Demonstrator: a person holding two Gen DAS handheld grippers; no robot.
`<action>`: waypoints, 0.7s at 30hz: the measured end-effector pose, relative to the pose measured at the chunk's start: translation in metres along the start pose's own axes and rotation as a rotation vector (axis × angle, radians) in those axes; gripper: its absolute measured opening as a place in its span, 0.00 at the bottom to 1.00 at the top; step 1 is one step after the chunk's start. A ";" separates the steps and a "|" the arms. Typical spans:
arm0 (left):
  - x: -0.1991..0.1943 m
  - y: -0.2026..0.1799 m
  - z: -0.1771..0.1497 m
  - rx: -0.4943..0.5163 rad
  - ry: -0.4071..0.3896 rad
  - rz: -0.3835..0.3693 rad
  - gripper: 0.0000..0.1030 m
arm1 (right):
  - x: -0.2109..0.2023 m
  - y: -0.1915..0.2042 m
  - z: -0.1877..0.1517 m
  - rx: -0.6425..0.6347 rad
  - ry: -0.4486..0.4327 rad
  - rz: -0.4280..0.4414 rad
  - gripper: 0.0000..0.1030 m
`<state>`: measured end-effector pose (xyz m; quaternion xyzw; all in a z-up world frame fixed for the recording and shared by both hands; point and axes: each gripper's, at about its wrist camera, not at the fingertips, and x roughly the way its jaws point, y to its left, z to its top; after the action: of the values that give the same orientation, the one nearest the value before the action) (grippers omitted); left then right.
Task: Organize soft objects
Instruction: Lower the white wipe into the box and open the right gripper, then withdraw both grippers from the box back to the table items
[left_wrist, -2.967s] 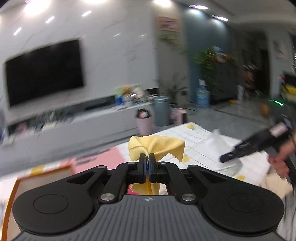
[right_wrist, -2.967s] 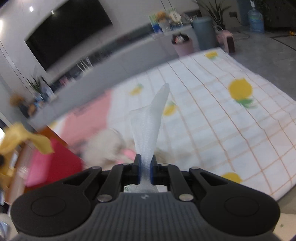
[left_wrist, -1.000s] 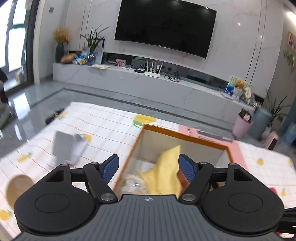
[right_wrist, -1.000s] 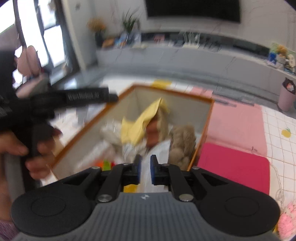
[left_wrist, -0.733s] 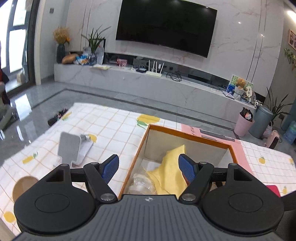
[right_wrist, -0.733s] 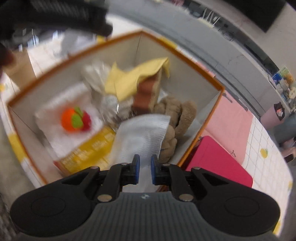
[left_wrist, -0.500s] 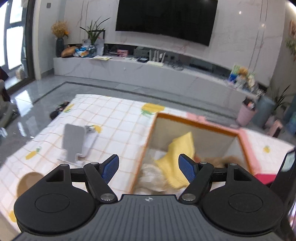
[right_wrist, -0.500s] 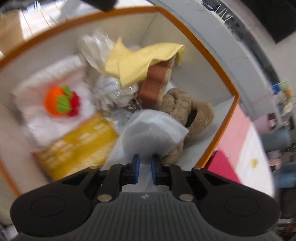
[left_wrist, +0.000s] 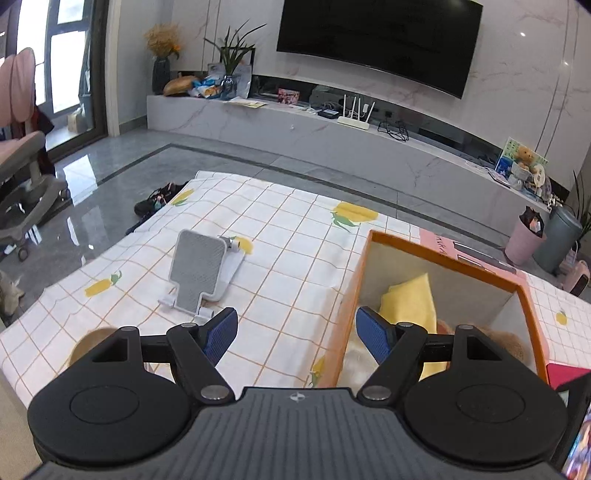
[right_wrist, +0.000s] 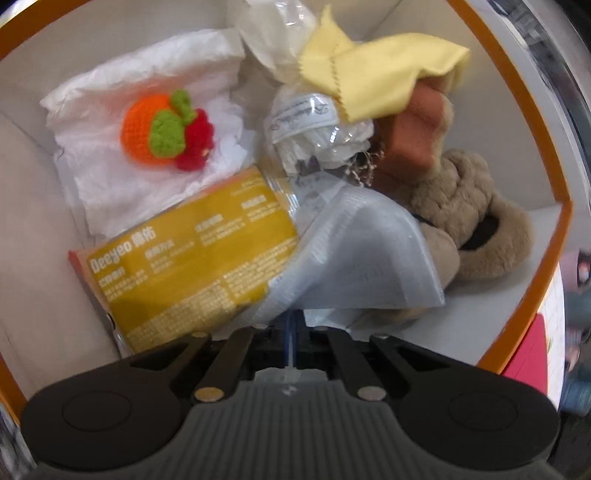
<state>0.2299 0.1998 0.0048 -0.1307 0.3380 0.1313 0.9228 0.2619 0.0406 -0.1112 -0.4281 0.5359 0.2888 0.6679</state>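
My right gripper (right_wrist: 294, 325) is shut on a white mesh cloth (right_wrist: 365, 254) and holds it low inside the orange-rimmed box (right_wrist: 517, 96). The box holds a yellow cloth (right_wrist: 380, 77), a brown plush toy (right_wrist: 469, 218), a crocheted orange-and-red fruit (right_wrist: 166, 129) on white fabric, a yellow packet (right_wrist: 192, 258) and clear bags. My left gripper (left_wrist: 297, 332) is open and empty, above the checked sheet just left of the box (left_wrist: 360, 273). The yellow cloth (left_wrist: 410, 302) shows inside the box in the left wrist view.
A grey and white phone stand (left_wrist: 201, 269) lies on the checked sheet (left_wrist: 295, 236) left of the box. A red pad (right_wrist: 528, 354) lies to the right of the box. A TV bench (left_wrist: 332, 133), bins (left_wrist: 557, 236) and a pink chair (left_wrist: 18, 166) stand around.
My right gripper has gone down deeper into the box with the white mesh cloth. My left gripper, open since it dropped the yellow cloth, has drifted left of the box.
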 end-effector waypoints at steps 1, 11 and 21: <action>0.000 0.001 0.000 -0.004 0.002 -0.002 0.83 | 0.001 0.002 -0.005 -0.047 0.016 0.008 0.00; 0.000 -0.005 -0.001 0.028 0.004 -0.011 0.83 | -0.003 0.003 -0.013 0.048 0.036 0.013 0.00; -0.001 -0.009 -0.002 0.090 -0.015 0.065 0.84 | -0.039 -0.007 0.009 0.147 -0.079 -0.085 0.44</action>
<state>0.2304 0.1906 0.0053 -0.0772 0.3409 0.1466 0.9254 0.2622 0.0484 -0.0714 -0.3886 0.5104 0.2366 0.7297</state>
